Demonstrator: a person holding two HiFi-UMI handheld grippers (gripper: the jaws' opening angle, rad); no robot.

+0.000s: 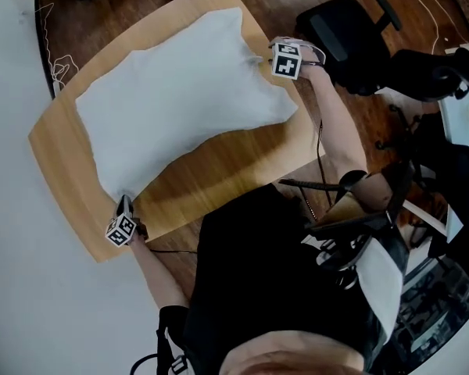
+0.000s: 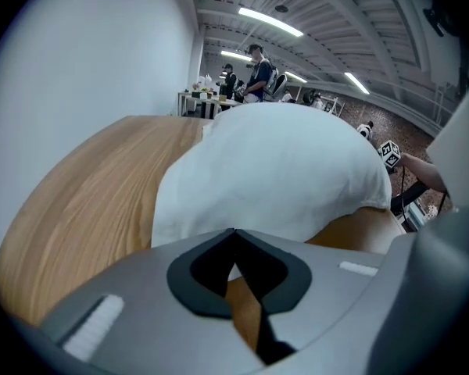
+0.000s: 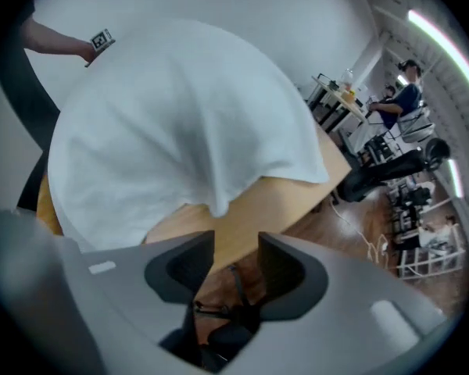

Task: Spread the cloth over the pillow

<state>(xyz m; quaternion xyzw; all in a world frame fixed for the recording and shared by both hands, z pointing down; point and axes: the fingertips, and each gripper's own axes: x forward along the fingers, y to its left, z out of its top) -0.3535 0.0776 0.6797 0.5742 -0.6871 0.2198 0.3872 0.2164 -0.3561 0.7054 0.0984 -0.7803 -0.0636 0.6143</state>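
1. The cloth [image 1: 180, 92] is lying on the table [image 1: 219, 170], covering most of its far half. Its long axis is running left to right along the table's length, slanting farther away toward the right.
2. The cloth is white, matte and soft. It is showing faint folds and a wavy near edge, and in both gripper views it is doming up smoothly. The pillow itself is not showing, so I cannot tell its edges.
3. The table is light wood with visible grain and rounded corners, and it is standing on a dark wooden floor.
4. The left gripper [image 1: 125, 201] is sitting at the cloth's near-left corner, which is tapering to a point at its tips. In its own view the left gripper's [image 2: 234, 233] jaws are pressing together, pinching that thin corner.
5. The right gripper [image 1: 270, 58] is hovering at the cloth's right edge, beside a small crease. In its own view the right gripper's [image 3: 236, 244] jaws are standing well apart and gripping nothing; only bare wood is showing between them.
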